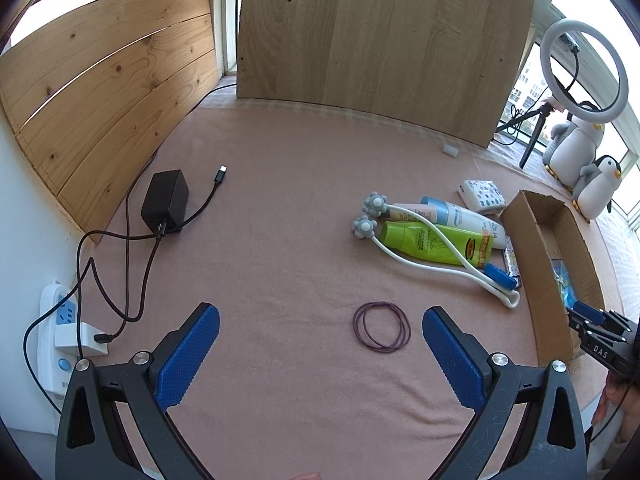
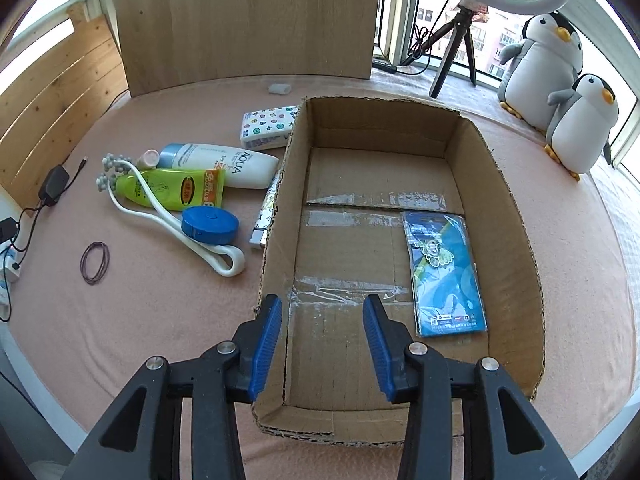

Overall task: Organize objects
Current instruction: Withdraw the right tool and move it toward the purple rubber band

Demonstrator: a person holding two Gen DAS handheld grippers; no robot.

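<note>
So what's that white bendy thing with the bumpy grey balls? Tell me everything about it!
The white bendy thing looks like a roller massager: a smooth, plastic-looking white handle, looped at one end and forking into two curved arms, each tipped with a knobbly grey ball. It lies flat on the pink cloth, left of the cardboard box. One arm crosses over the green tube, and the blue round case sits on the handle. Neither gripper touches it.

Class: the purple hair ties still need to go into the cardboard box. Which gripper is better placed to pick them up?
Left. The left gripper is open just before the hair ties; the right gripper hovers over the box.
</note>
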